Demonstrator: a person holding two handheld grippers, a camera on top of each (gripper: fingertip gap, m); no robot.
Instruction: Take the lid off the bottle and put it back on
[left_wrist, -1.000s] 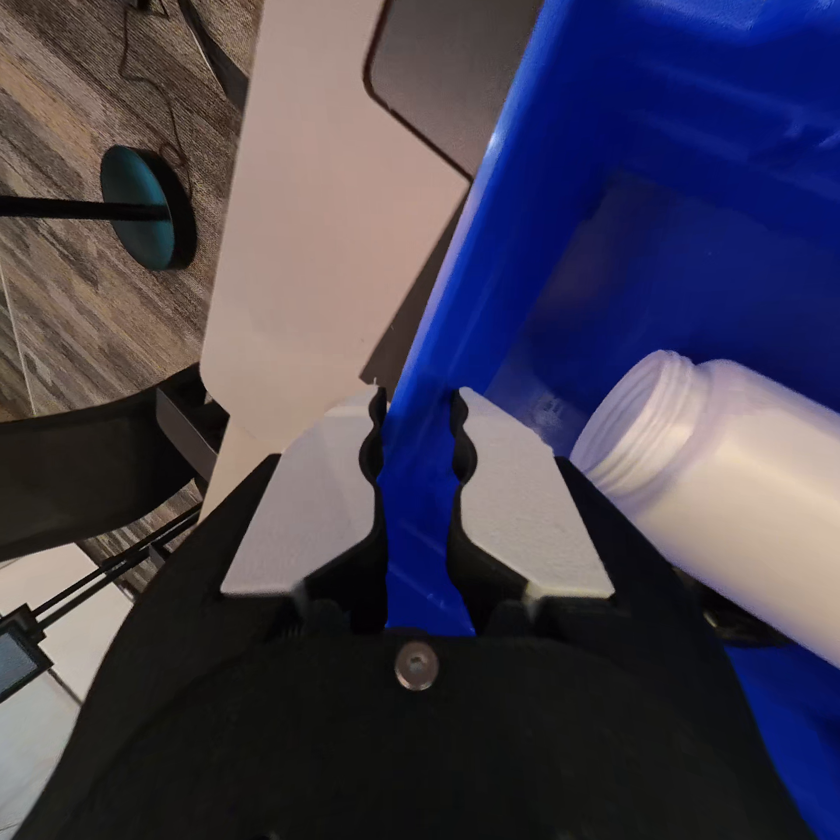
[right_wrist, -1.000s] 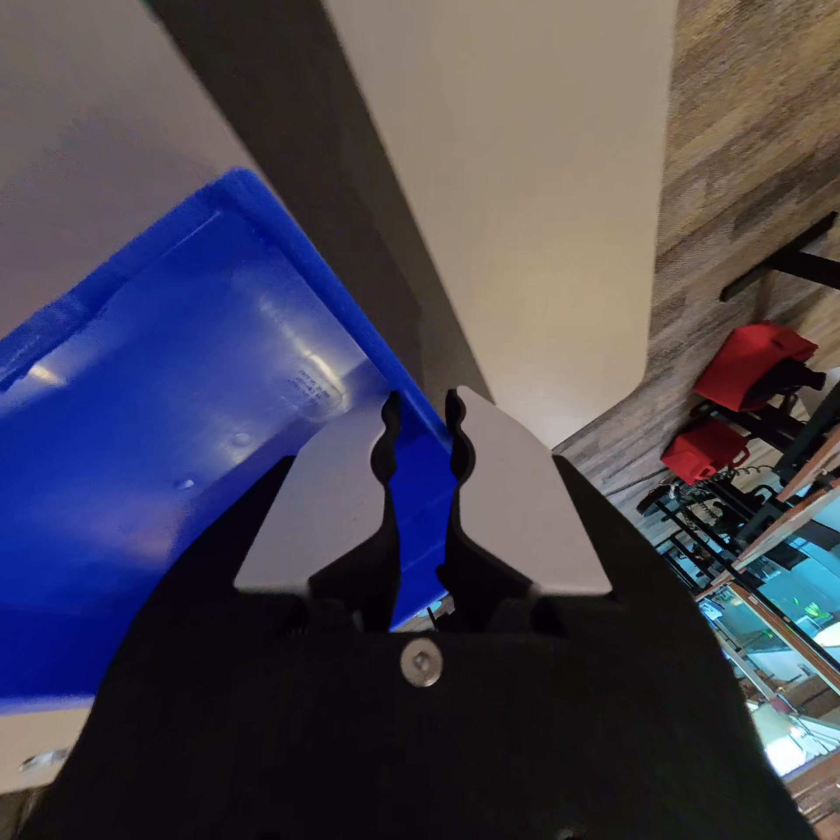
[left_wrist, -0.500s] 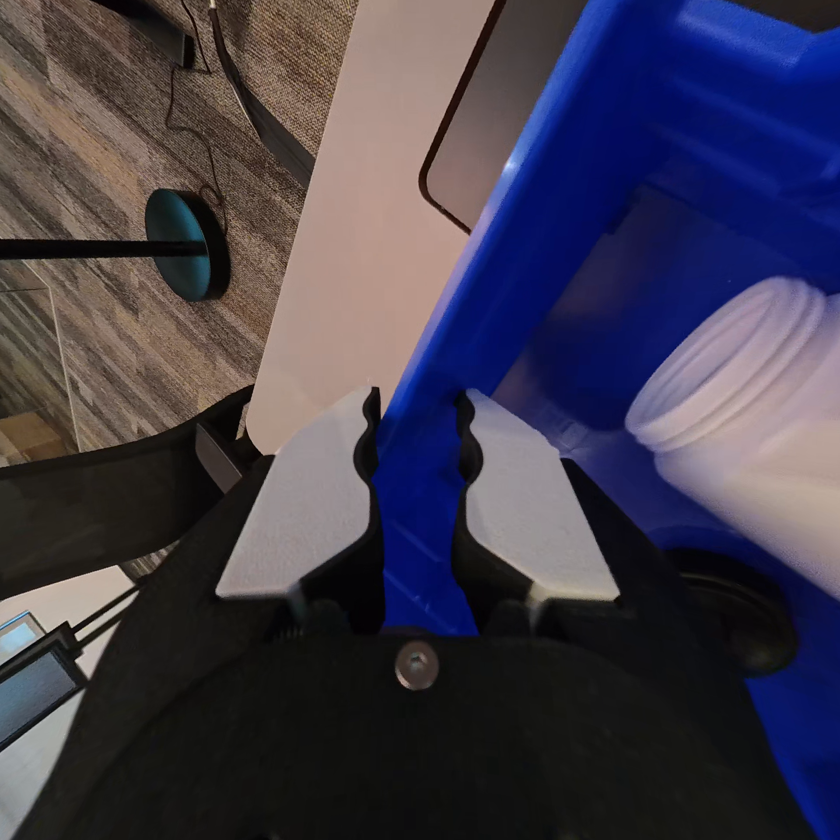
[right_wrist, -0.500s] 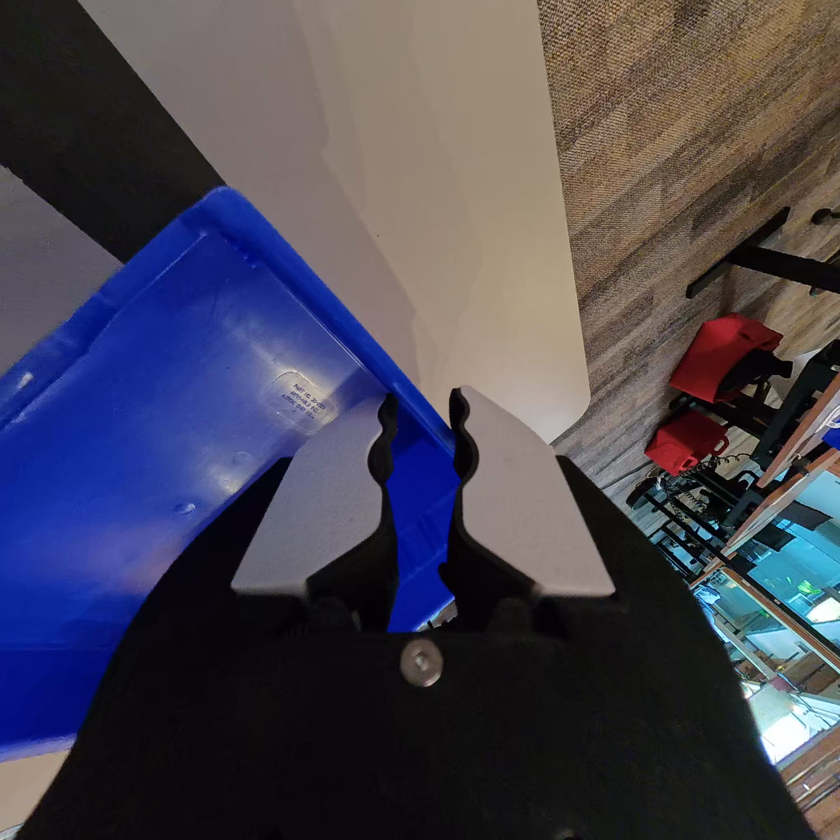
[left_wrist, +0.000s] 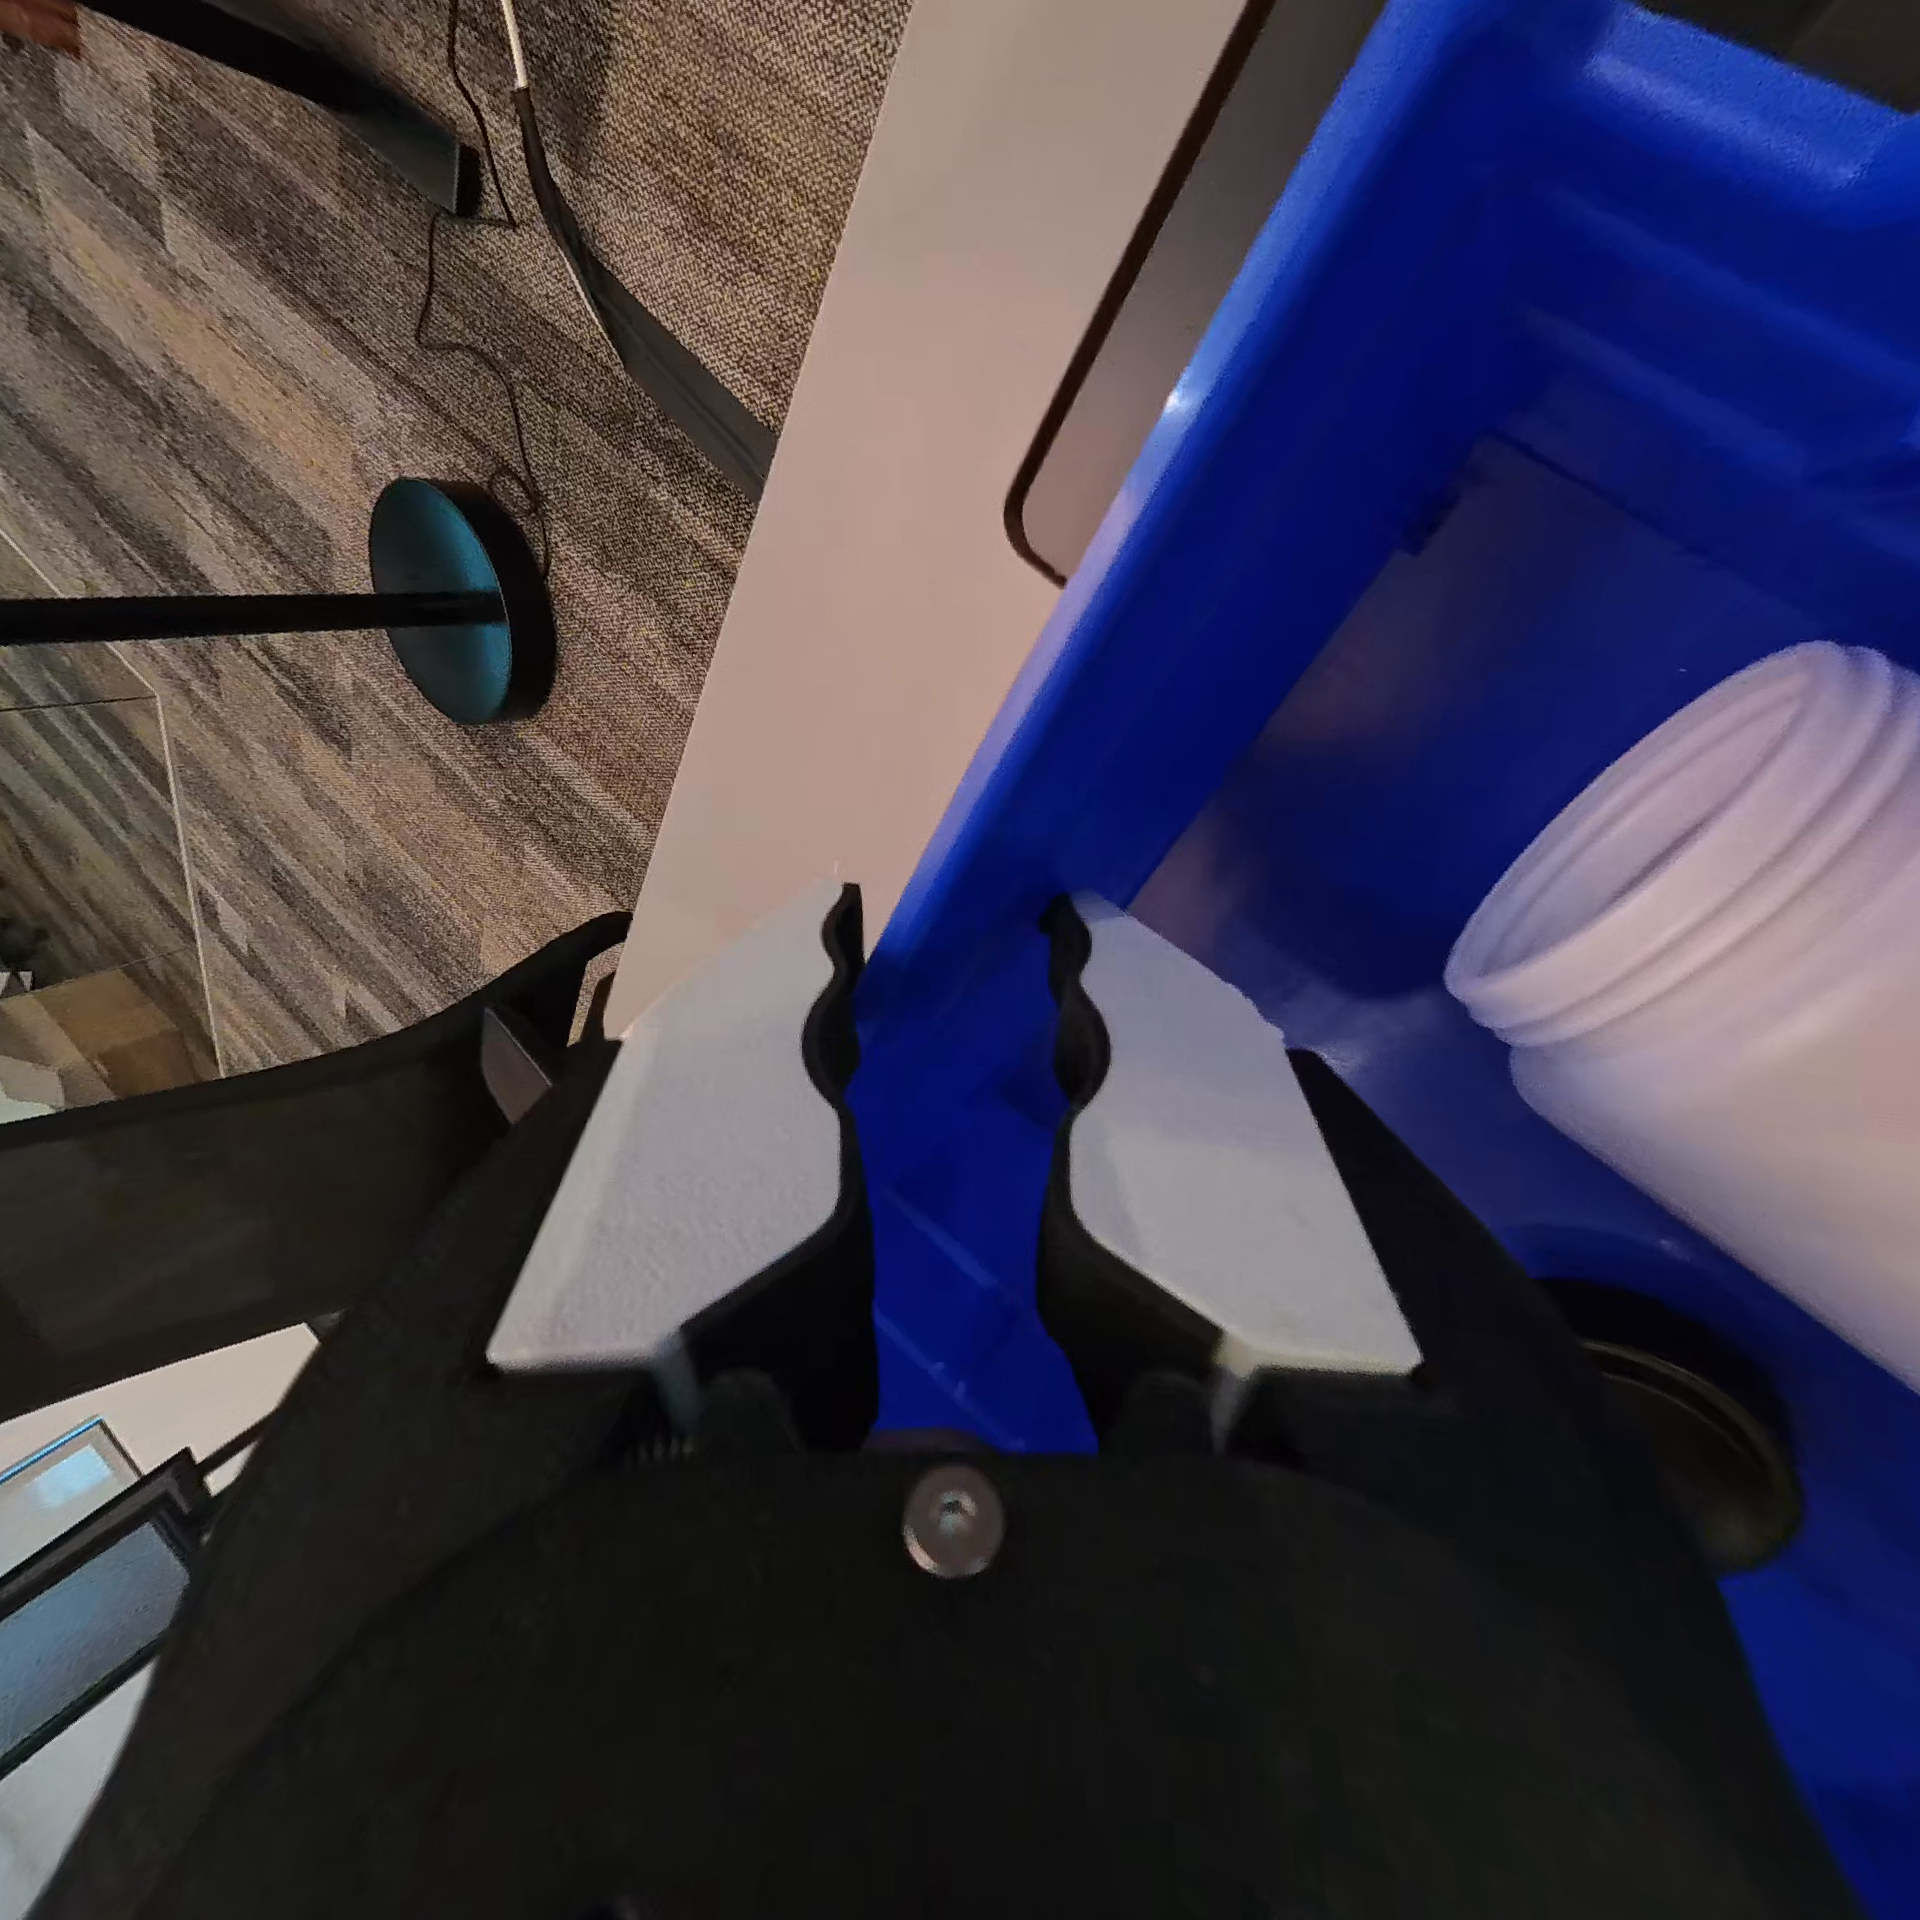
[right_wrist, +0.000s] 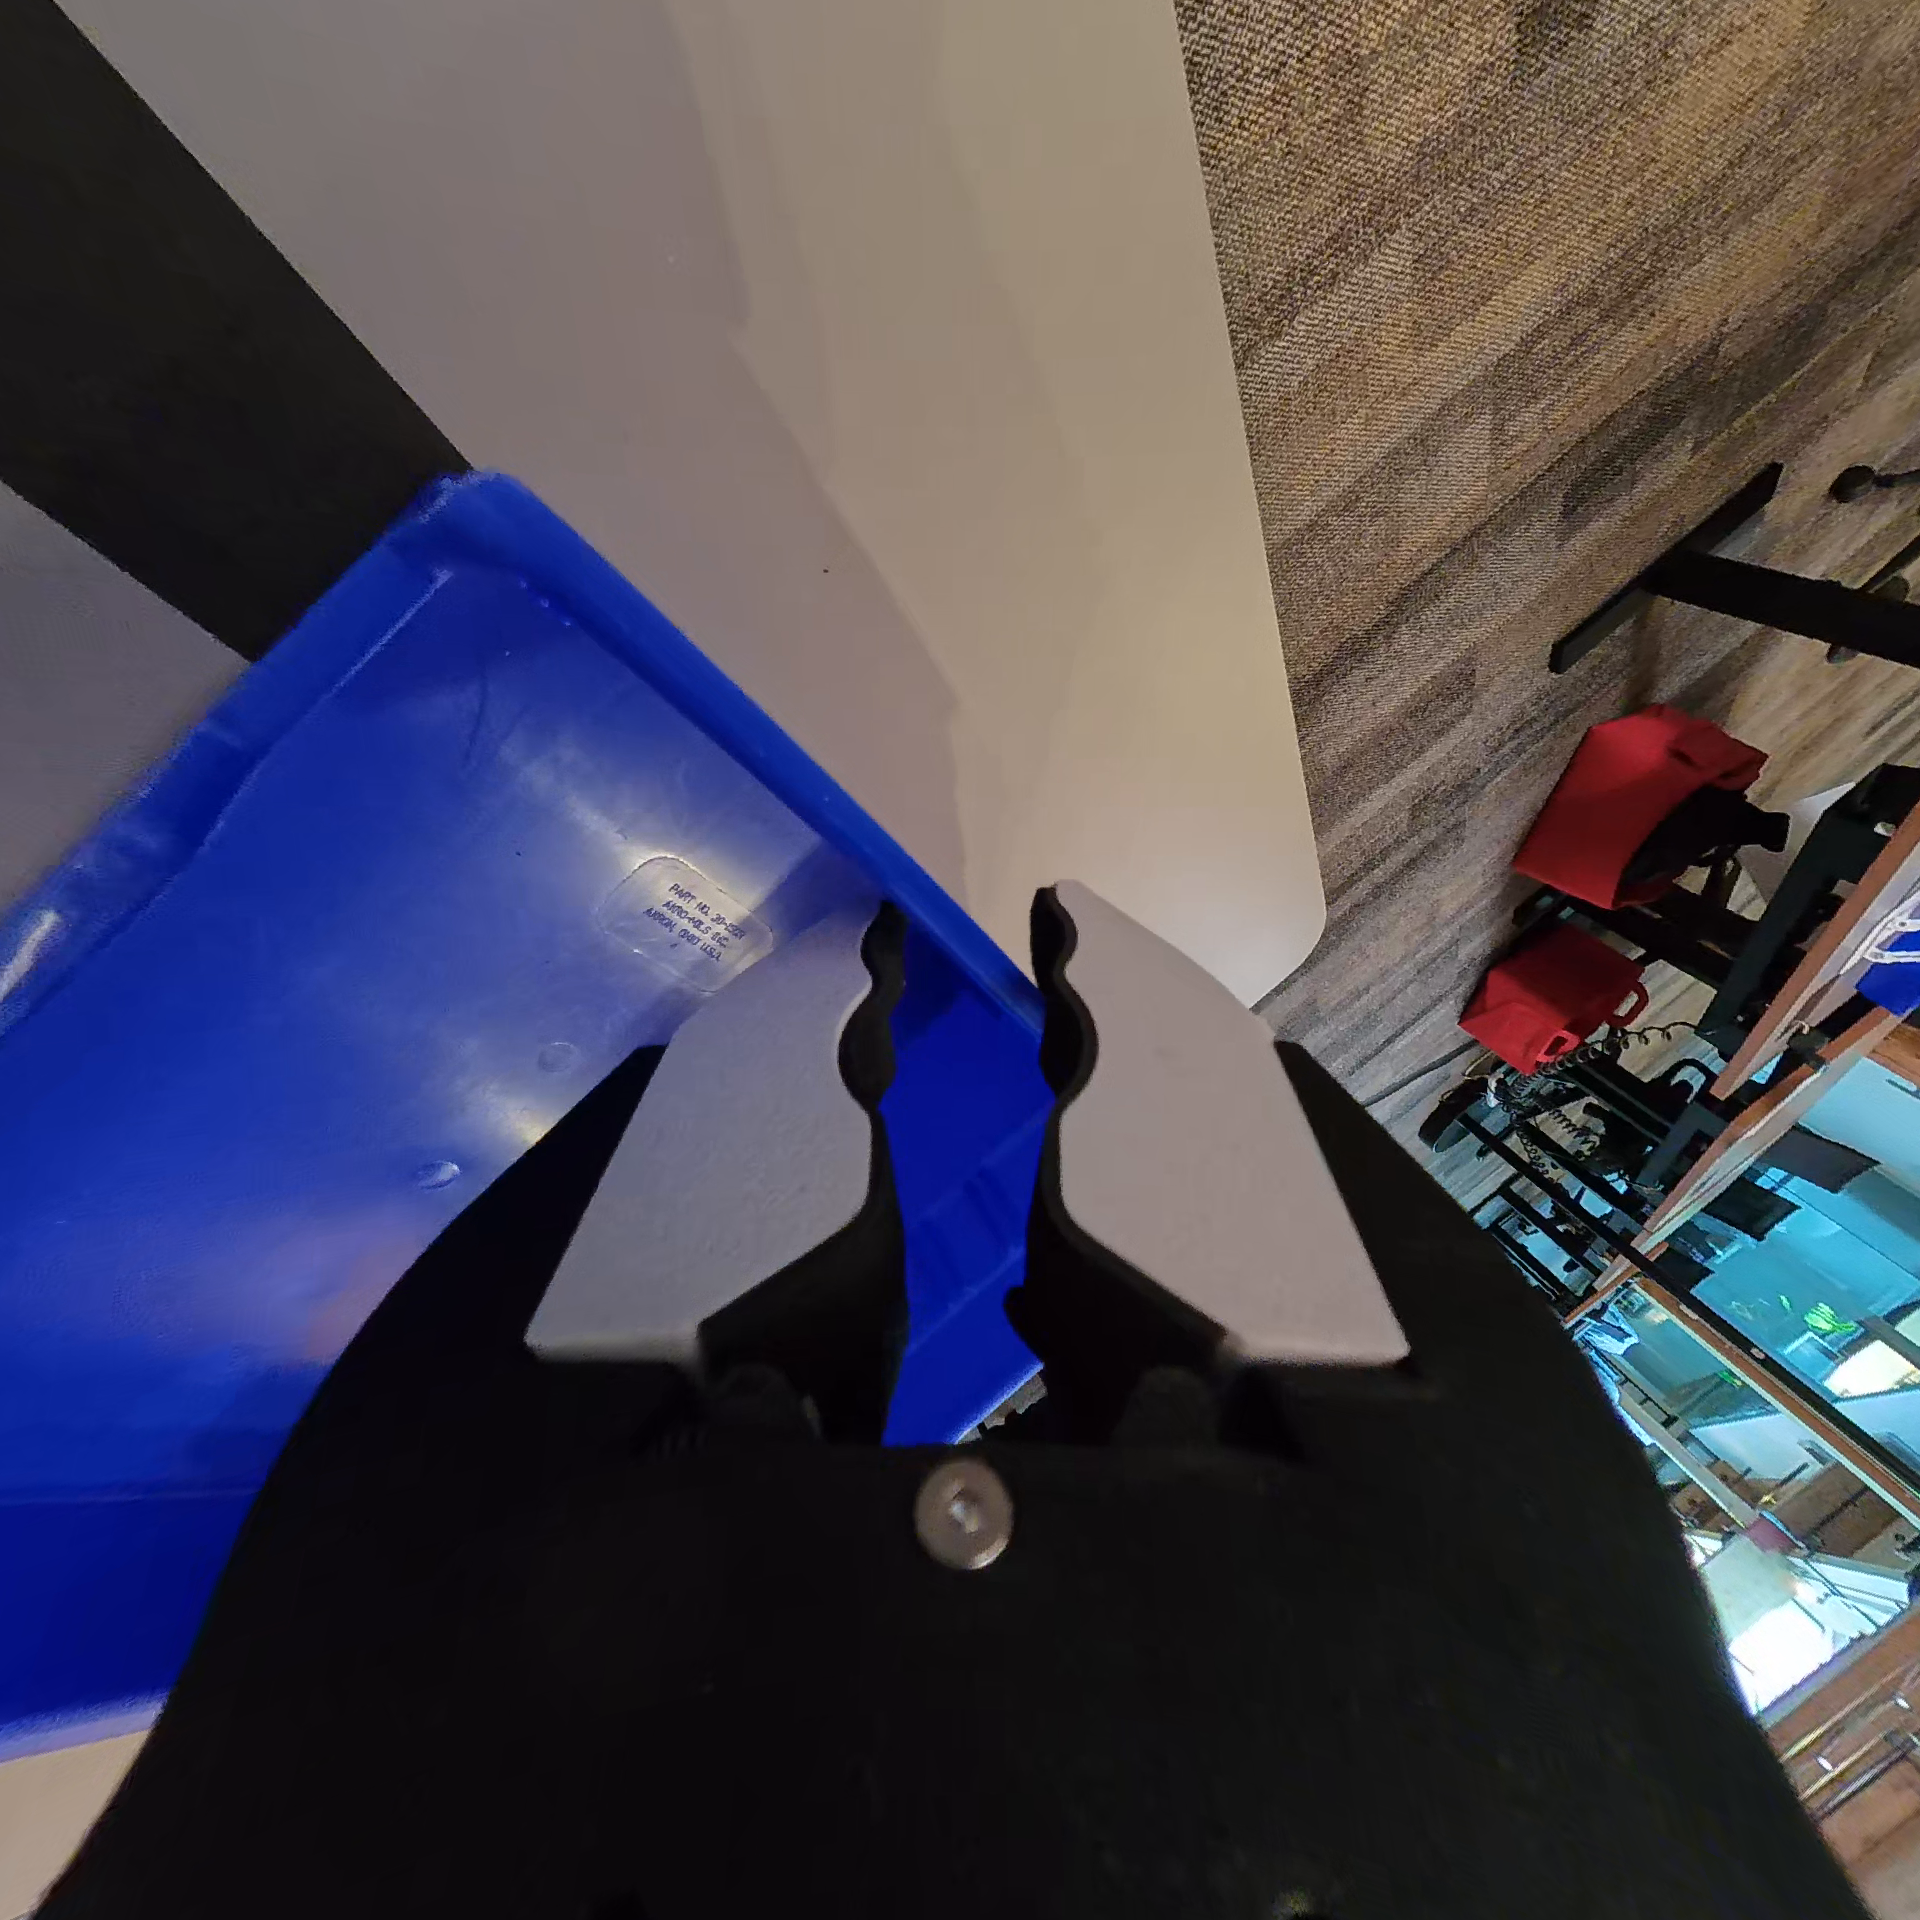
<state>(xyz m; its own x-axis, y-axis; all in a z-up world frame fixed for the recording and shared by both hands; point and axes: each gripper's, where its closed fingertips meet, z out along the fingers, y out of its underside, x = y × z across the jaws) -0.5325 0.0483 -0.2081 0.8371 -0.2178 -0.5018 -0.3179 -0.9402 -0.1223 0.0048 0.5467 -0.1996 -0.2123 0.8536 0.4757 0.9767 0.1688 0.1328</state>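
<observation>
— What's on the left?

— My left hand-held gripper (left_wrist: 951, 1049) is clamped on the rim of the blue bin (left_wrist: 1299, 582), which is tilted over the white table (left_wrist: 883, 520). Inside the bin lies the white bottle (left_wrist: 1704, 977), its threaded neck bare: the lid is already off.

— And the lid?

— A dark round shape (left_wrist: 1683, 1455) sits low in the bin beside the bottle. It may be the lid, but I cannot tell.

— On the right?

— My right hand-held gripper (right_wrist: 961, 1029) is clenched on the bin's opposite edge (right_wrist: 935, 935); that view shows only its underside, table and carpet.

— So how far along?

— I judge half done. Neither gripper holds bottle or lid, and recapping is still to do.
</observation>
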